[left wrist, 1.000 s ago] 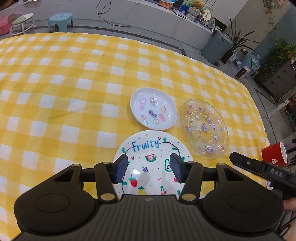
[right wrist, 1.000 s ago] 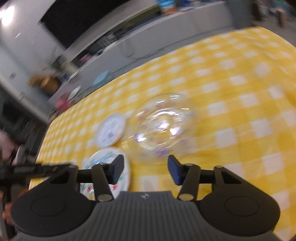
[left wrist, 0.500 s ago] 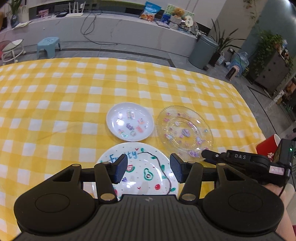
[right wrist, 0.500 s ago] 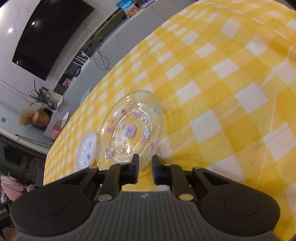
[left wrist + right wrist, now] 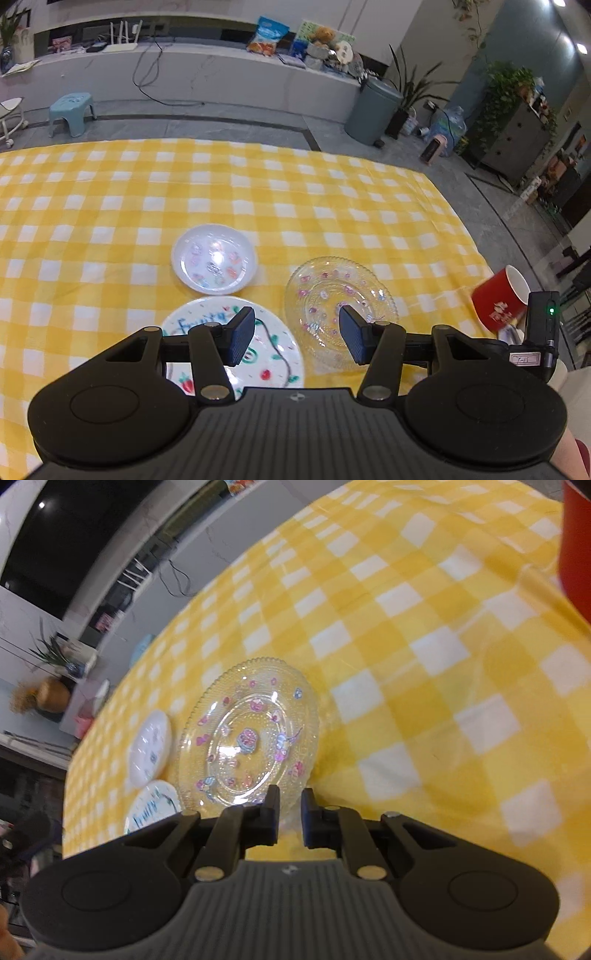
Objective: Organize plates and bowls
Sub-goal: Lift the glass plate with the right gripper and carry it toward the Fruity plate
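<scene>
**Desk:** Your right gripper (image 5: 288,814) has its jaws pinched on the near rim of the clear glass plate (image 5: 247,734), which lies on the yellow checked tablecloth (image 5: 424,664) straight ahead of the fingers. What can go wrong?

**Field:** The hold looks thin, I judge. You grip only the edge of a smooth, beaded plate; lift it fast or tilt it and it may slip out or swing down and crack against the table. The loose cloth could also drag up with it.

**Desk:** And what surrounds you, biggest first?

**Field:** Left of your right gripper, the white "Fruity" plate (image 5: 266,354) lies just beside the glass one, so a sideways swing could knock rims. Beyond that sits the small white plate (image 5: 214,260), touching or nearly touching the Fruity plate; I can't tell which. To your right, a red cup (image 5: 498,299) stands near the table edge, close enough to be clipped.

**Desk:** Your other hand?

**Field:** Your left gripper (image 5: 297,339) hovers with jaws apart and empty, above the gap between the Fruity and glass plates.
</scene>
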A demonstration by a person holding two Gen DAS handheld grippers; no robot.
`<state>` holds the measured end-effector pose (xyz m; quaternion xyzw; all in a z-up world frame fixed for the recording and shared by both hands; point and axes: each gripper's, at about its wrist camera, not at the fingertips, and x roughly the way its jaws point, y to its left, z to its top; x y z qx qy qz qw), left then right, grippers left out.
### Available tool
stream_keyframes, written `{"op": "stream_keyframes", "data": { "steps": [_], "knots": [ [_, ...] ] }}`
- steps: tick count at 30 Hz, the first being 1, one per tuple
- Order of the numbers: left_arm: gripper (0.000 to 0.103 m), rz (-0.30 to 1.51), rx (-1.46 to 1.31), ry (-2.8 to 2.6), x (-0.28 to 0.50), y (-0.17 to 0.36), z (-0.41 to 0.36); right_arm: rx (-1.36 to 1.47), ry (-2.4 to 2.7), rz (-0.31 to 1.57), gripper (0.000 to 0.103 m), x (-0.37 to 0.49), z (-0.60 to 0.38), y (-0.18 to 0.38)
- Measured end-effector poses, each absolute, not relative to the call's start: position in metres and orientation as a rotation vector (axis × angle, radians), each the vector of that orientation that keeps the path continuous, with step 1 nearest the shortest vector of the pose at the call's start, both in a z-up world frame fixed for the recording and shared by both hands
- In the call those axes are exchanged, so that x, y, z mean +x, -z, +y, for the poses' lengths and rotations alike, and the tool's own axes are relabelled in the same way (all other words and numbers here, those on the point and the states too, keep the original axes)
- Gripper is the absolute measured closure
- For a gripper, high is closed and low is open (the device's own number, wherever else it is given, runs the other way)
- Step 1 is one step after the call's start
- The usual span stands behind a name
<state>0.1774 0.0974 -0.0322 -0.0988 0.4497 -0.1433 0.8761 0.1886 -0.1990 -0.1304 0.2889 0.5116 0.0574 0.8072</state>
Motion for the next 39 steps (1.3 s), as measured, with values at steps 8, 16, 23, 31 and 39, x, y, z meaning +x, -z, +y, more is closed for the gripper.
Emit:
{"op": "stream_keyframes", "data": {
  "steps": [8,16,23,31,39],
  "knots": [
    [0.041,1.086,-0.046,0.379,0.217,0.046,0.068,0.387,-0.227,1.116,0.072,0.198,-0.201,0.118],
    [0.053,1.233,-0.086,0.434,0.264,0.105,0.06,0.55,-0.275,1.034,0.076,0.213,-0.234,0.138],
    [0.053,1.207,-0.231,0.455,0.274,0.12,0.074,0.64,-0.293,1.018,0.081,0.218,-0.238,0.148],
    [0.064,1.218,-0.249,0.418,0.283,0.132,0.071,0.657,-0.291,1.009,0.082,0.215,-0.239,0.149],
    [0.09,1.238,-0.278,0.348,0.282,0.136,0.07,0.806,-0.245,1.023,0.099,0.211,-0.257,0.16]
  ]
}}
